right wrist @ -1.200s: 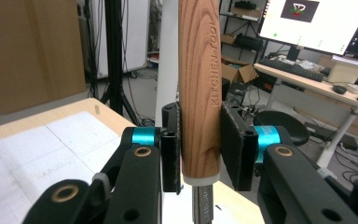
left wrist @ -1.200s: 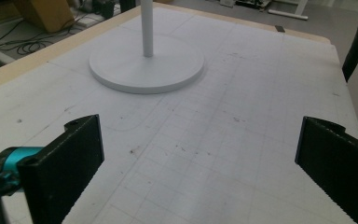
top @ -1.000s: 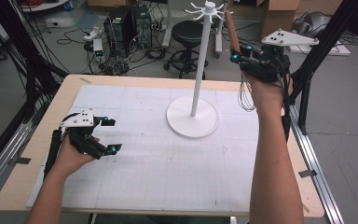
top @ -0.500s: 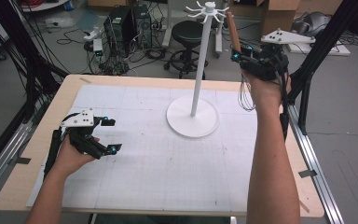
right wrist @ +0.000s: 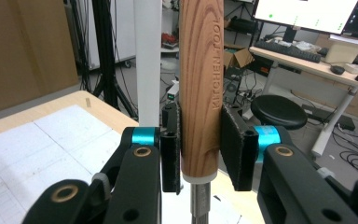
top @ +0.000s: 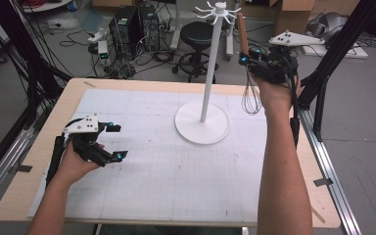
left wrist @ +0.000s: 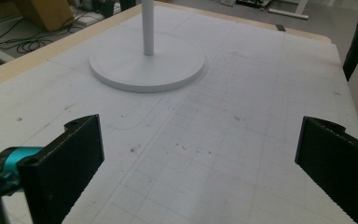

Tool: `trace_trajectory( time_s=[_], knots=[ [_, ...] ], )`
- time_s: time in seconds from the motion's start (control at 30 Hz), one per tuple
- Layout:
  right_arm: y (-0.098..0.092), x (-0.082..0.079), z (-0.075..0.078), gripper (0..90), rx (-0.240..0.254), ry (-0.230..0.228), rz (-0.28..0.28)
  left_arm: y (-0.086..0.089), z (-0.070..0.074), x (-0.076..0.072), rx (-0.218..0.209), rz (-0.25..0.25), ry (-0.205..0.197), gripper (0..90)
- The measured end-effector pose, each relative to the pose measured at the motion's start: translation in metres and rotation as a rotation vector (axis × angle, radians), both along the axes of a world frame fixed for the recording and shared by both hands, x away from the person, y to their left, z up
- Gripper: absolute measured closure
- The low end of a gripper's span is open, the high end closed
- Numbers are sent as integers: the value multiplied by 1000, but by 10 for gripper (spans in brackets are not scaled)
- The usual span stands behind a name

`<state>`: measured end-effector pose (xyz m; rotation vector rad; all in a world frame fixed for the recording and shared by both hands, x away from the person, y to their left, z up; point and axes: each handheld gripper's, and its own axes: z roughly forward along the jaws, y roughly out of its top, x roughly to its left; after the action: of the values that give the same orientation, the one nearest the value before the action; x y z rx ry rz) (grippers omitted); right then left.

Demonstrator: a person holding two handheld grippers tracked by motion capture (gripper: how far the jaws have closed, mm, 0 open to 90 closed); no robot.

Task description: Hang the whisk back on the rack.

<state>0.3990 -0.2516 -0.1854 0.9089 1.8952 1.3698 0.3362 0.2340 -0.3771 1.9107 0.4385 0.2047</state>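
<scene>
Whisk carried up toward the hook stand, barely nearer than a second ago

Since the earlier frames the right hand-held gripper [top: 245,58] has only edged slightly, its jaws clamped on the whisk [top: 250,93] by the wooden handle, wire loops hanging below it; the left hand-held gripper [top: 115,142] rests wide and empty on the table [top: 142,196]. To hang it well, keep the handle upright and bring its top to a hook on the stand [top: 210,63] just beside. The right gripper view shows the handle's lettering and pad contact (the high view gives the hooks above).
</scene>
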Motion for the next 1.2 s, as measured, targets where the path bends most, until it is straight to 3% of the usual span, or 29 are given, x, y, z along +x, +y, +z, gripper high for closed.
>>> trace_trajectory(
  time_s=[0.43, 0.57, 0.77, 1.0, 1.2],
  knots=[
    [3, 1, -3, 693, -2, 4, 7, 0, 0, 0, 5, -1, -4, 16],
    [5, 1, -4, 575, -17, 15, -13, 0, 0, 0, 6, 0, -4, 16],
    [4, -5, -4, 483, -40, 15, -14, 0, 0, 0, 2, 1, -4, 16],
    [4, -21, -10, 415, -53, 0, 21, 0, 0, 0, 2, -2, -4, 16],
    [2, -36, -21, 374, -48, -4, 94, 0, 0, -1, 3, -1, -4, 16]
  ],
)
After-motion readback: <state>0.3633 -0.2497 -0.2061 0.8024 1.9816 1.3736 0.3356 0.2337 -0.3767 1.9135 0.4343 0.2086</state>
